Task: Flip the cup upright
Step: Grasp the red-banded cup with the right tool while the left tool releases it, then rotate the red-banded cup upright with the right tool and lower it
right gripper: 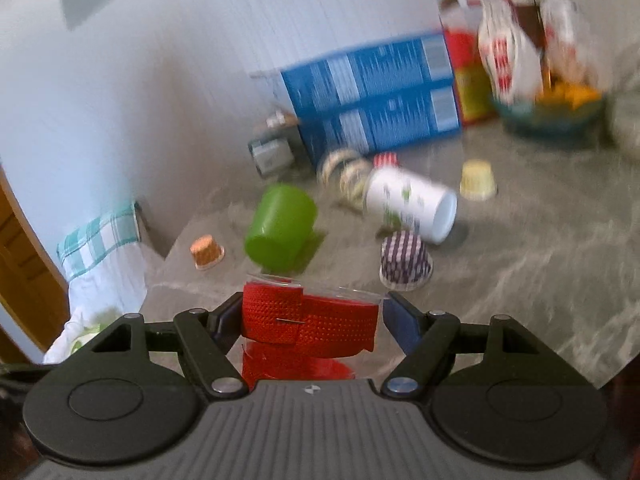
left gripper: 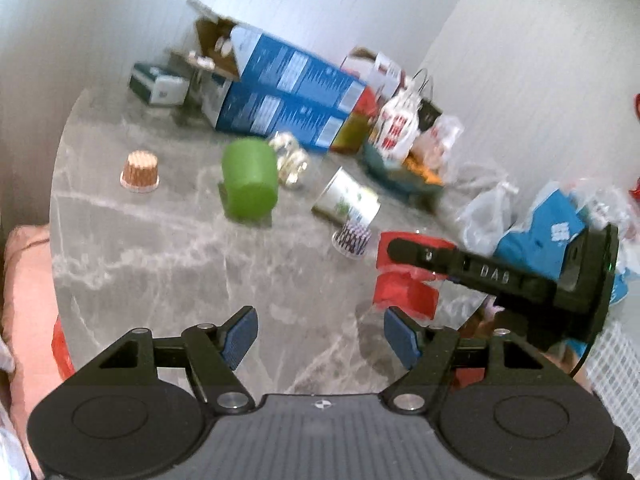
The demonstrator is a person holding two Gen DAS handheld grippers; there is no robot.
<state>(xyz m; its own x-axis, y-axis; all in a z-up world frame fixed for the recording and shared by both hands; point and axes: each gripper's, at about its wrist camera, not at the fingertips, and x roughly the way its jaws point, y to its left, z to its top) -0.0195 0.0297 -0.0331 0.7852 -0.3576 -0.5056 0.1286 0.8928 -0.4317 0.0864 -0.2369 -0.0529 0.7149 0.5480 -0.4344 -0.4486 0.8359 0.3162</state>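
Note:
A clear cup with a red textured sleeve [right gripper: 310, 322] sits between the fingers of my right gripper [right gripper: 314, 320], which is shut on it. In the left wrist view the same red cup [left gripper: 404, 292] shows at the right with a black finger of the right gripper [left gripper: 412, 250] across it. My left gripper [left gripper: 320, 338] is open and empty above the grey marble table [left gripper: 180, 264], left of the red cup. A green cup [left gripper: 250, 178] lies on its side further back; it also shows in the right wrist view [right gripper: 280, 226].
A white printed cup [right gripper: 412, 204] lies on its side. Small paper cups stand upside down: orange [left gripper: 140, 172], purple checked [right gripper: 406, 260], yellow [right gripper: 478, 180]. Blue boxes [left gripper: 288, 96], bags and a bowl of snacks [right gripper: 560, 108] crowd the back by the wall.

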